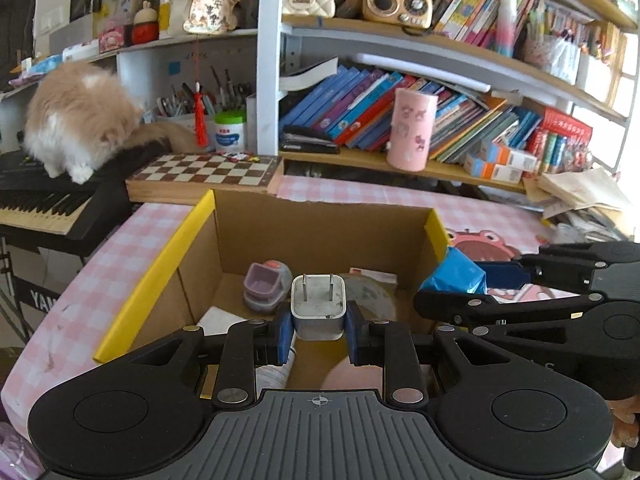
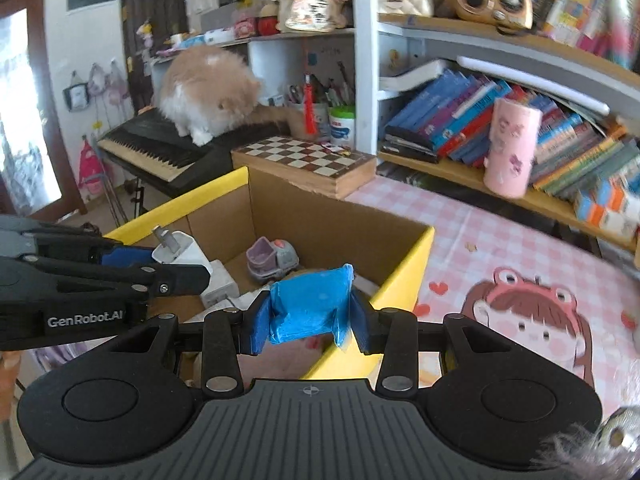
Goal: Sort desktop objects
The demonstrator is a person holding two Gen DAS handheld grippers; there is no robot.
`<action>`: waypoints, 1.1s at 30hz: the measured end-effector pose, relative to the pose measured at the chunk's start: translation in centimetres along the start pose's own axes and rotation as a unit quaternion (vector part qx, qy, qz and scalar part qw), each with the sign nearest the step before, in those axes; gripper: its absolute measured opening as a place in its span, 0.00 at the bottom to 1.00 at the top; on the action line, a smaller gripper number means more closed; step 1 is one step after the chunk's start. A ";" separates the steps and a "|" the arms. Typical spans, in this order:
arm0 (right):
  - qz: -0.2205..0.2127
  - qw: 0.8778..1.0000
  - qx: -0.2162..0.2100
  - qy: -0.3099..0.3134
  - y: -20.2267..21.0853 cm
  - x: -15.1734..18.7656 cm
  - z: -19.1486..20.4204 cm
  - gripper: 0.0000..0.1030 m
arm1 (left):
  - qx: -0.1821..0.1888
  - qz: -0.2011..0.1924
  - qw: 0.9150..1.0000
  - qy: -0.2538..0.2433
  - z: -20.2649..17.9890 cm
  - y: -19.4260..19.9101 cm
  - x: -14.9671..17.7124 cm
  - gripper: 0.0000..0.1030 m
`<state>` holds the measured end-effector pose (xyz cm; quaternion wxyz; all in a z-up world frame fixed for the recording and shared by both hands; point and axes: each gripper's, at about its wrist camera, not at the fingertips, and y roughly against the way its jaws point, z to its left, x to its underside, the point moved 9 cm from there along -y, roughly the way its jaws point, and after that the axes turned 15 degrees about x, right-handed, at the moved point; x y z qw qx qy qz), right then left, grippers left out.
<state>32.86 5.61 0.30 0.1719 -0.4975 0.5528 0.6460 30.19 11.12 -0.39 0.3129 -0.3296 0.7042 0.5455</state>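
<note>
the left claw point(image 1: 319, 330) was clamped on a white charger point(image 1: 318, 307), its blue pads pressing the two sides and the plug's prongs pointing up and away. the right claw point(image 2: 306, 320) gripped a crumpled blue packet point(image 2: 310, 306), which bulged out between its pads (soft stuff, by the look of it). both loads hung over the open cardboard box point(image 1: 320, 224) with the yellow taped rim; the charger sat well inside the box's opening, while the packet hovered close to the right wall, almost above the rim itself.

the step in hand looked like dropping both things into the box. to do it well, the right claw probably wanted to come further in over the opening before letting go, or the packet could catch on the rim and slide onto the pink checked tablecloth point(image 2: 500, 232). the charger could simply be lowered a little and let go, clear of the small purple toy point(image 1: 266, 286) and the papers already lying on the bottom. the two claws were near each other, so releasing one at a time seemed safer.
</note>
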 end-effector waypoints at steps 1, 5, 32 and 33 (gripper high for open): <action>-0.001 1.000 -0.004 0.006 -0.3 -0.1 0.2 0.37 | -0.002 0.002 1.000 0.001 0.2 -0.3 0.0 0.24; -0.004 0.999 -0.022 0.035 -1.8 -0.6 0.9 0.37 | -0.012 0.015 1.000 0.010 1.0 -1.5 0.2 0.24; 0.004 0.959 -0.043 0.279 -7.6 1.9 3.9 0.37 | -0.036 0.094 0.995 0.021 3.3 -5.8 2.6 0.28; 0.007 0.960 -0.047 0.277 -7.6 2.0 4.0 0.37 | -0.036 0.095 0.995 0.021 3.2 -5.7 2.6 0.28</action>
